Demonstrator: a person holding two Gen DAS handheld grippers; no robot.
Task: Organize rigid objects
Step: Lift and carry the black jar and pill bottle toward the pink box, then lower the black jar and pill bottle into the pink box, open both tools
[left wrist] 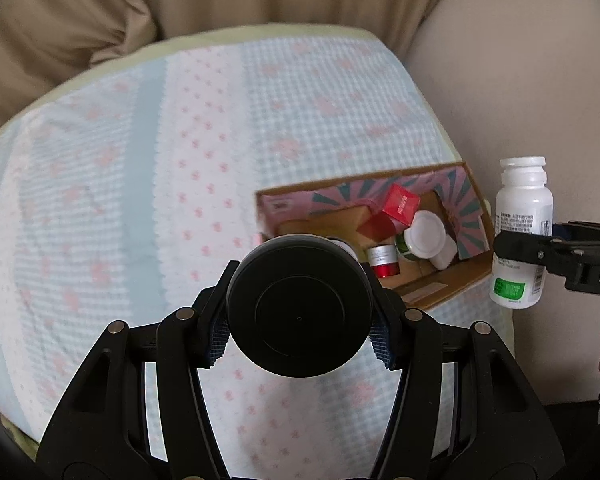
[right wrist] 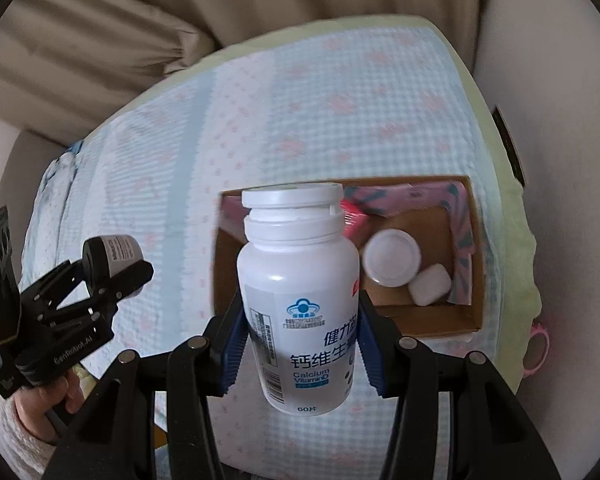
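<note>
Two grips confirmed: right gripper (right wrist: 300, 344) clamps upright white bottle (right wrist: 298, 292) marked "Calcium VitaminD", cap uppermost; left gripper (left wrist: 300, 320) clamps black-lidded jar (left wrist: 299, 312), lid rearward.

Bed cover (left wrist: 112, 184): pale blue gingham, white stripes, pink floral dots, pale green edge. Cardboard box (right wrist: 420, 316): brown, with pink and teal sunburst flaps. Vitamin bottle (right wrist: 296, 280): white, blue lettering; green label patch in left view. Black-capped jar (left wrist: 300, 312): black lid, grey label. Gripper pads (right wrist: 232, 356) blue. Small carton (left wrist: 400, 208) red.
</note>
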